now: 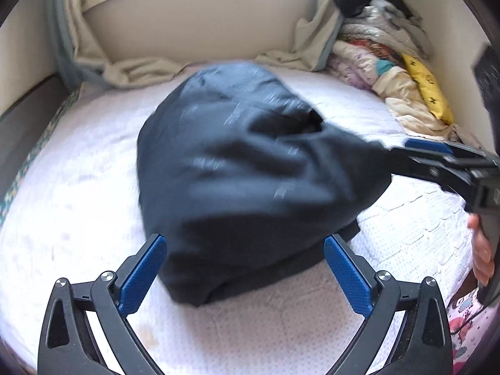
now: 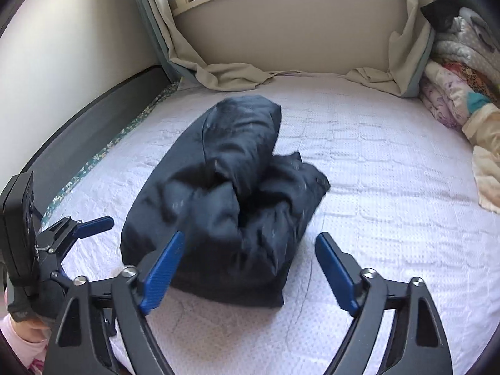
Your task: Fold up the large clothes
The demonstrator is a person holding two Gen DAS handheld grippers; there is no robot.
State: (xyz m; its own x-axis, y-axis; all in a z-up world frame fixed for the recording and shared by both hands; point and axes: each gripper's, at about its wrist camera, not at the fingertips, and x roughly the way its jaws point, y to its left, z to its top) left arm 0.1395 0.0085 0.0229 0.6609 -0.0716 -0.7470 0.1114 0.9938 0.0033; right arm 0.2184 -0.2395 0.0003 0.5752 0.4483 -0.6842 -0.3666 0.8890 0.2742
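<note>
- Bed with a white quilted cover point(image 2: 390, 187) is filling both views; a wall with a window sill is running along its far side, with pale curtains point(image 2: 225, 76) trailing onto the cover.
- Heap of folded patterned bedding and clothes point(image 1: 384, 72) is sitting in the far right corner of the bed, well apart from the work.
- Dark navy garment of thin smooth fabric point(image 2: 225, 193) is lying mid-bed as a thick, lumpy bundle, already doubled over on itself, top layers bulging rather than flat.
- Left gripper point(image 1: 245, 273), black frame with blue ribbed pads, is standing wide open and holding nothing; the near edge of the garment is lying between and just beyond its fingers, no contact visible.
- Right gripper point(image 2: 250, 272) is likewise spread wide and gripping nothing. In the left wrist view it is reaching in from the right, beside the garment's raised right side; whether it is touching cloth there is unclear.
- Judgement: a fold is just being released; the step in hand is tidying the bundle.
- Next move probably calls for pressing the puffed top down, or re-pinching a loose edge for a final fold.
</note>
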